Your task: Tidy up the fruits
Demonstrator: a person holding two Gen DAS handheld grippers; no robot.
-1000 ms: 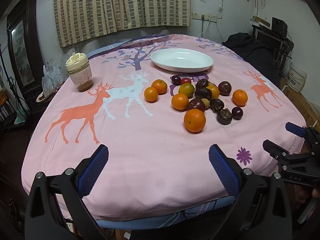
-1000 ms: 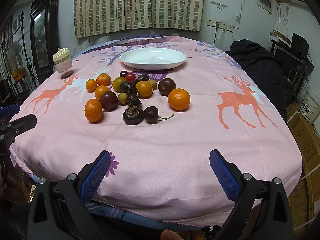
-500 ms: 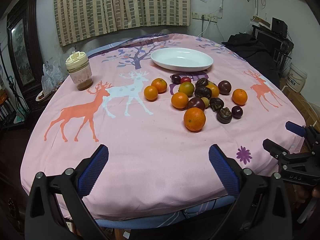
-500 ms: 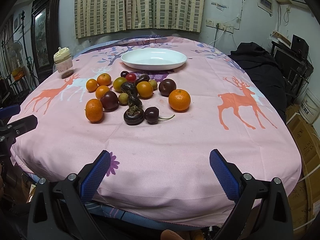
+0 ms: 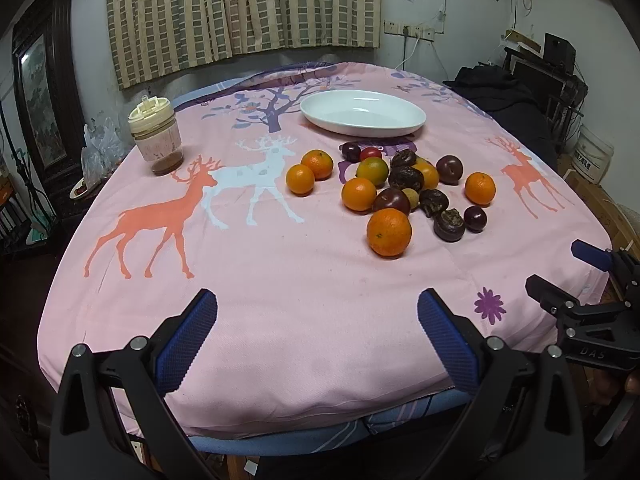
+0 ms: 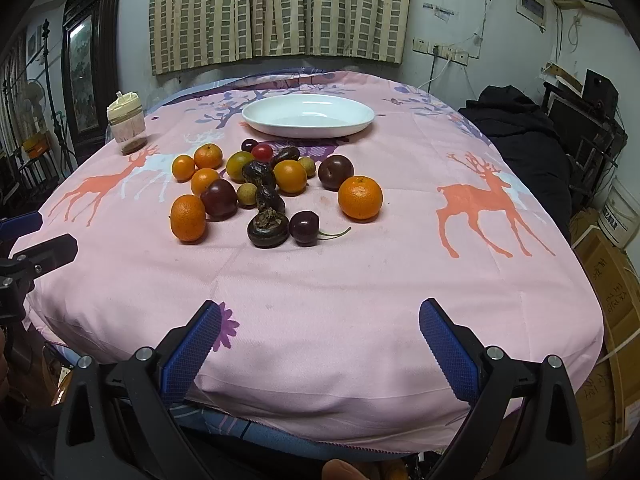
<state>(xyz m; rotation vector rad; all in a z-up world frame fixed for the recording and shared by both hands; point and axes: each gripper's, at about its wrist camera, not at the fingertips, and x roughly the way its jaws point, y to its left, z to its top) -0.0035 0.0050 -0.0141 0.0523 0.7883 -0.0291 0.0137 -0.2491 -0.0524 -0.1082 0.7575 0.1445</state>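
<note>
A pile of fruit lies on the pink deer-print tablecloth (image 5: 280,280): several oranges, the nearest one (image 5: 389,232) in front, dark plums (image 6: 218,199), dark wrinkled fruits (image 6: 268,231), a cherry with a stem (image 6: 305,228), a red tomato (image 6: 262,151) and a larger orange (image 6: 360,197) at the right. An empty white oval plate (image 5: 362,113) stands behind the pile; it also shows in the right wrist view (image 6: 308,115). My left gripper (image 5: 318,322) is open and empty over the table's near edge. My right gripper (image 6: 320,330) is open and empty, also at the near edge.
A lidded jar (image 5: 156,141) with brown contents stands at the table's far left. A dark-framed mirror (image 5: 40,100) stands left of the table. Black clothing (image 6: 516,120) and equipment sit at the right. Cardboard boxes (image 6: 612,280) stand on the floor at the right.
Both views have crept slightly toward the table; the fruit and plate sit a touch closer. Both grippers stay open and empty.
</note>
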